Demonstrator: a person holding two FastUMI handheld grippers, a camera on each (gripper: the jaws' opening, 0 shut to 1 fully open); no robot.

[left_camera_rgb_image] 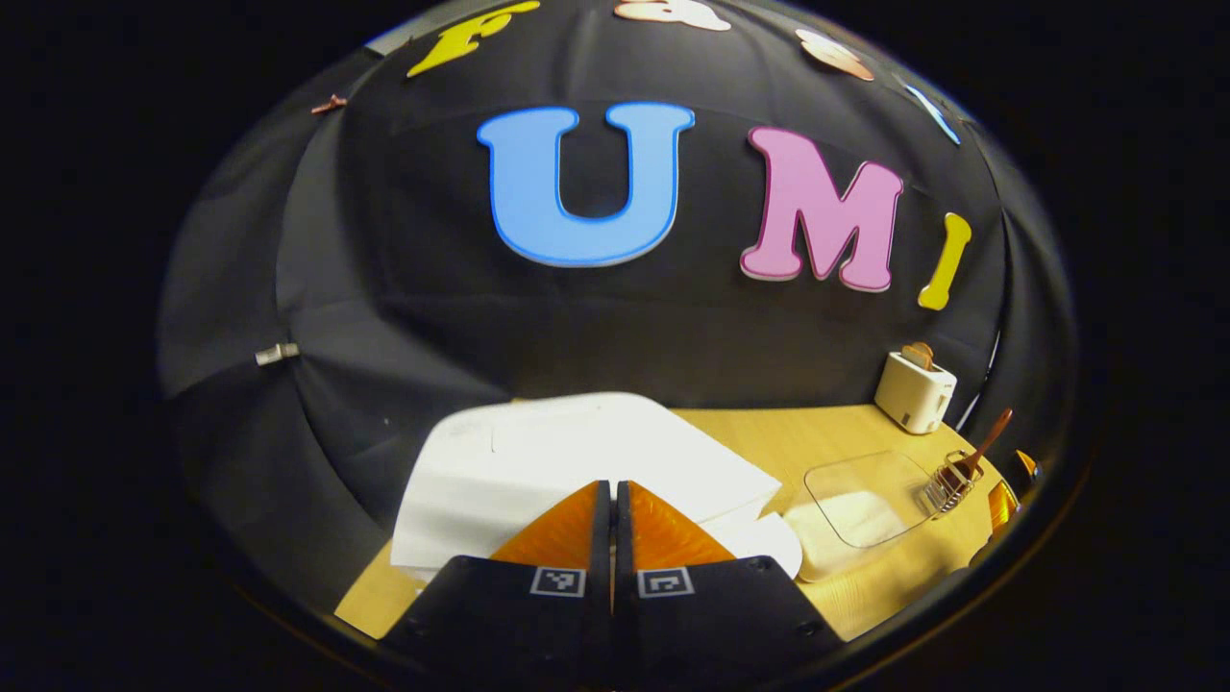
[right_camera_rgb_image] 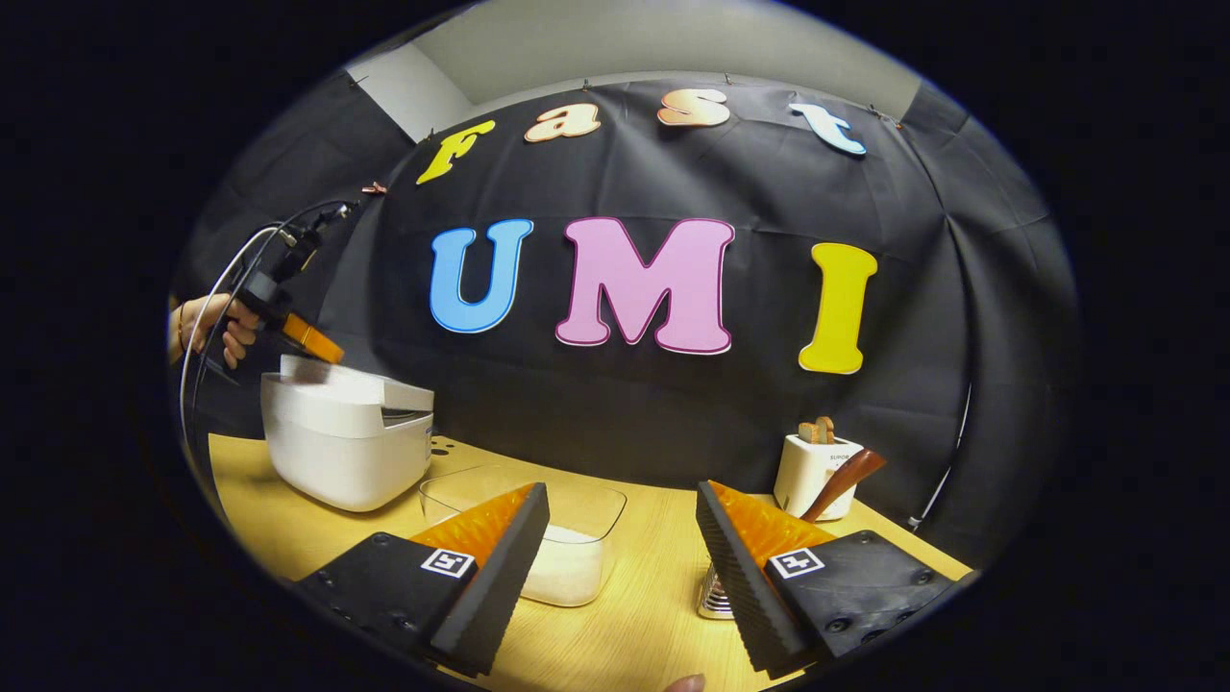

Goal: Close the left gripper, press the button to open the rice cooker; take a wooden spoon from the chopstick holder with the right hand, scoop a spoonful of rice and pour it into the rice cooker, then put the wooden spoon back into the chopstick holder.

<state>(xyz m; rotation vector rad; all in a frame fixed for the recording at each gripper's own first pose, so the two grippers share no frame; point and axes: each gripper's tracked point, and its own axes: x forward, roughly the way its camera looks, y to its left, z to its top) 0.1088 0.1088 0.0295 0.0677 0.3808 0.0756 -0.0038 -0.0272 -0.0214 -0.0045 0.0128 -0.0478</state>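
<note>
The white rice cooker (left_camera_rgb_image: 538, 461) sits just below my left gripper (left_camera_rgb_image: 612, 486), which is shut with nothing between its fingers. In the right gripper view a hand (right_camera_rgb_image: 207, 327) holds the left gripper (right_camera_rgb_image: 322, 348) with its tips at the top of the rice cooker (right_camera_rgb_image: 346, 437), whose lid is down. My right gripper (right_camera_rgb_image: 623, 500) is open and holds nothing. It hovers over the table in front of the clear rice container (right_camera_rgb_image: 567, 562). The wooden spoon (right_camera_rgb_image: 844, 482) leans in the metal chopstick holder (right_camera_rgb_image: 713, 598), which is mostly hidden behind the right finger.
A white toaster (right_camera_rgb_image: 817, 461) with bread in it stands at the back right, behind the spoon. In the left gripper view the rice container (left_camera_rgb_image: 860, 509), the chopstick holder (left_camera_rgb_image: 949, 482) and the toaster (left_camera_rgb_image: 915, 389) line up to the cooker's right on the wooden table (left_camera_rgb_image: 769, 432).
</note>
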